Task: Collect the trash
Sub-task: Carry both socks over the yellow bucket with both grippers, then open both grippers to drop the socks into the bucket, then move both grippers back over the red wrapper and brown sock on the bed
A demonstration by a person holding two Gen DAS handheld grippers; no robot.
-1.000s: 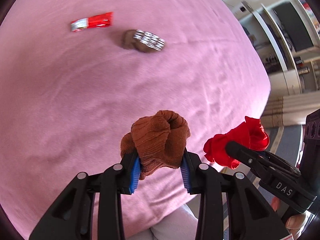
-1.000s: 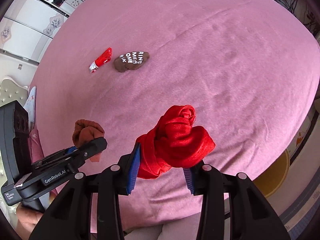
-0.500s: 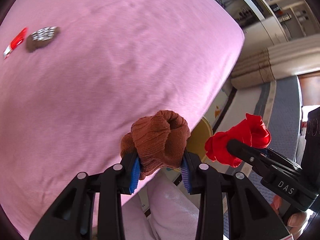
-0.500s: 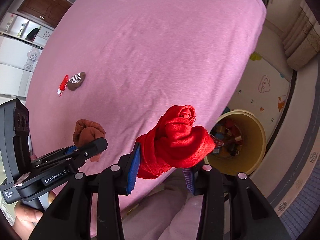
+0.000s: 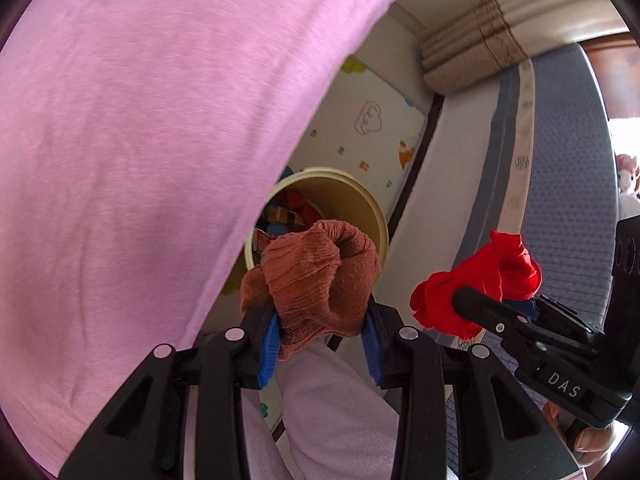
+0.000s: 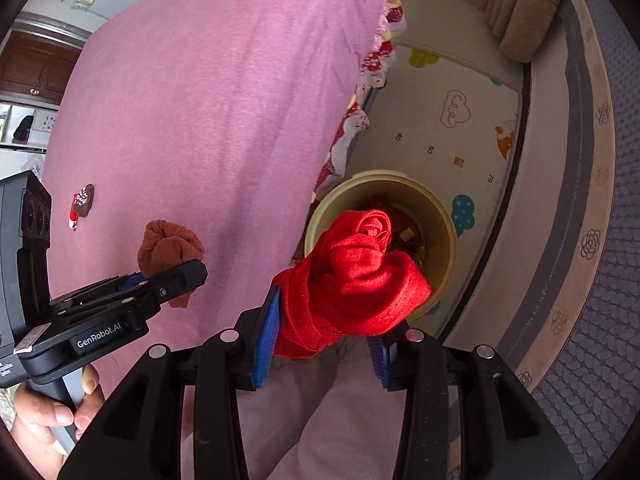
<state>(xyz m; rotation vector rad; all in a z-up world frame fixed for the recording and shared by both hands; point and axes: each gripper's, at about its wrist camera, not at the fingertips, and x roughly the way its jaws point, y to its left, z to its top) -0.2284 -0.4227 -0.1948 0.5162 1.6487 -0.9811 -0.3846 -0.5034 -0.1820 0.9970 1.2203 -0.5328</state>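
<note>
In the left wrist view, our left tool (image 5: 320,340) clamps a bunched brown knit cloth (image 5: 316,276), the round cream plastic bin (image 5: 372,208) just beyond it. In the right wrist view, our right tool (image 6: 324,344) grips a crumpled red cloth (image 6: 352,276) nearly above that bin (image 6: 440,216), so it looks nearer.

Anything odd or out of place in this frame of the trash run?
Yes: the "trash" in both grippers looks like clothing. The left gripper pinches a balled brown sock, the right gripper a red one, near the yellow bin. Two wrappers remain on the pink bed.
</note>
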